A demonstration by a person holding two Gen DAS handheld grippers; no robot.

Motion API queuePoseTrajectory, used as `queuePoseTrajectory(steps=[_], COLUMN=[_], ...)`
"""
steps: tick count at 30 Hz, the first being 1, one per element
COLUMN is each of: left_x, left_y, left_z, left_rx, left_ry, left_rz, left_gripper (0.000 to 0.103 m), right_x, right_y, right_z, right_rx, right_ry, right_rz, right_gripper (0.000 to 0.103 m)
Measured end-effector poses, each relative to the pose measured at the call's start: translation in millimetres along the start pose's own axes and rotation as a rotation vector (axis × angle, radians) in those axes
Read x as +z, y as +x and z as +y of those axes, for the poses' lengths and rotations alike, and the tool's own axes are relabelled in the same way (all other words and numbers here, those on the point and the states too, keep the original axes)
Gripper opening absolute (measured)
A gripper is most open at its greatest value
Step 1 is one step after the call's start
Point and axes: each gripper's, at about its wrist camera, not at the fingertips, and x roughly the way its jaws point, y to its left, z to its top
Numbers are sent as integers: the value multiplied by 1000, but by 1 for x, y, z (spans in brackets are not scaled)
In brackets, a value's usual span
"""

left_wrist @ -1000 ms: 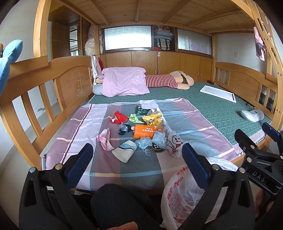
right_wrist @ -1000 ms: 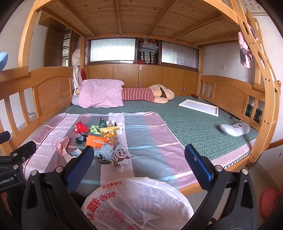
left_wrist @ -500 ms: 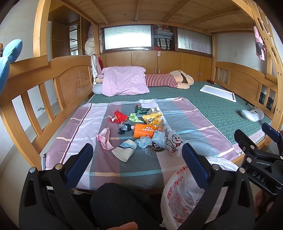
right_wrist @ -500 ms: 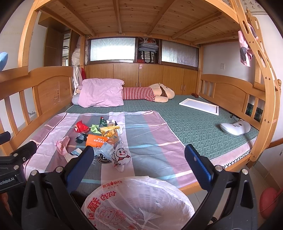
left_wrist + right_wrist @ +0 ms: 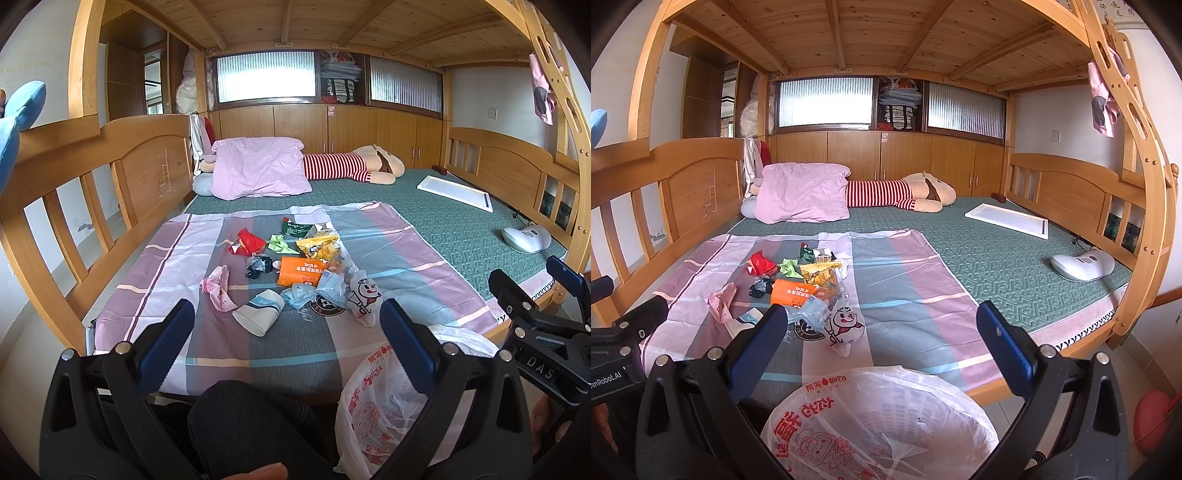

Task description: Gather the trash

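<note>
A pile of trash lies on the striped sheet (image 5: 399, 258) on the bed: an orange packet (image 5: 301, 271), a red wrapper (image 5: 246, 242), a pink wrapper (image 5: 218, 290), a paper cup (image 5: 260, 311), a white cartoon bag (image 5: 364, 295) and yellow snack bags (image 5: 318, 245). The pile also shows in the right wrist view (image 5: 798, 291). A bin lined with a white plastic bag (image 5: 879, 424) stands at the bed's near edge, below my right gripper (image 5: 882, 343). My left gripper (image 5: 288, 339) is open and empty, short of the pile. My right gripper is open and empty.
A pink pillow (image 5: 258, 166) and a striped plush toy (image 5: 354, 168) lie at the far end. A white board (image 5: 456, 192) and a white device (image 5: 526, 238) lie on the green mat at right. Wooden rails (image 5: 92, 192) flank the bed. A knee (image 5: 243, 424) is below the left gripper.
</note>
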Motion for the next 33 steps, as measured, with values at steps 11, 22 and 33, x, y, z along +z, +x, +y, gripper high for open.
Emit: queuePoseTrajectory(steps=[11, 22, 33], left_x=[-2, 3, -25], left_y=[0, 15, 132], left_z=[0, 21, 197], left_rx=[-1, 27, 2], left_ry=[0, -34, -564], left_rz=[2, 15, 225], left_gripper=[100, 100, 82], right_x=[-1, 0, -7], right_y=[-1, 3, 29], right_z=[2, 1, -4], right_rx=[6, -101, -14], right_ry=[2, -22, -10], right_rz=[-3, 0, 89], right_gripper=[100, 100, 100])
